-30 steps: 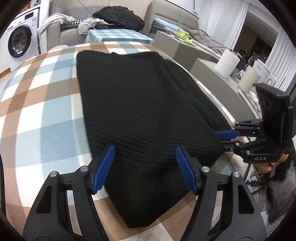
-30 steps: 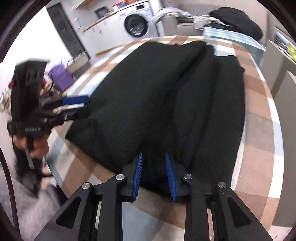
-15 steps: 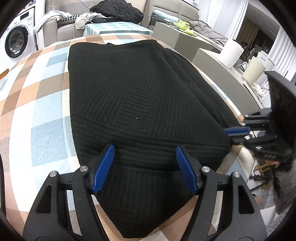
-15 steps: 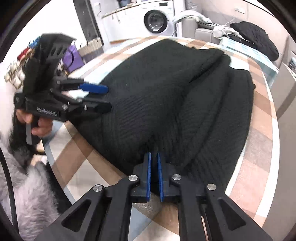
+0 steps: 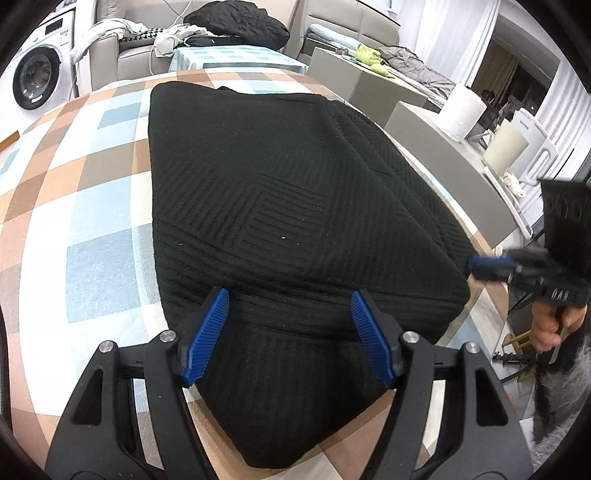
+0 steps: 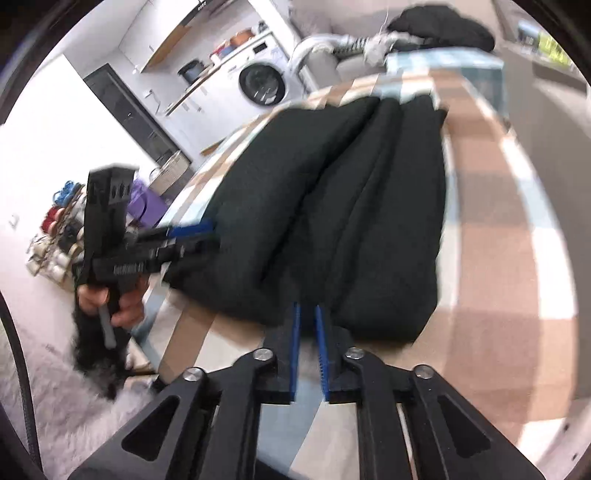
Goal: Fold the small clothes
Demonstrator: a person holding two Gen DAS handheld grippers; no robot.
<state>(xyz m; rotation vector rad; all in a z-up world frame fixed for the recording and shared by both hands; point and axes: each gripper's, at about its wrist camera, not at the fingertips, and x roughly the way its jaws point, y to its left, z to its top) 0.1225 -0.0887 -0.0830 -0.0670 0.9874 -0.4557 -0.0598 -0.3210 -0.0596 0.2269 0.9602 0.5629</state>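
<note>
A black ribbed knit garment (image 5: 280, 206) lies folded on the checked table (image 5: 85, 206); it also shows in the right wrist view (image 6: 340, 206). My left gripper (image 5: 290, 321) is open, its blue fingers spread over the garment's near edge, holding nothing. My right gripper (image 6: 308, 317) has its jaws nearly closed with a narrow gap, just off the garment's near edge; nothing shows between them. The right gripper also shows in the left wrist view (image 5: 491, 264) at the garment's right corner. The left gripper shows in the right wrist view (image 6: 192, 236) at the garment's left edge.
A washing machine (image 5: 37, 77) stands at the back left. A sofa with a black garment (image 5: 236, 22) and other clothes is behind the table. Grey boxes (image 5: 369, 85) and white canisters (image 5: 461, 110) stand to the right. The table edge (image 6: 177, 332) is close to my right gripper.
My right gripper shut on the garment's near edge, then pulled back off it with its jaws slightly apart. My left gripper stayed open and moved slightly forward over the garment.
</note>
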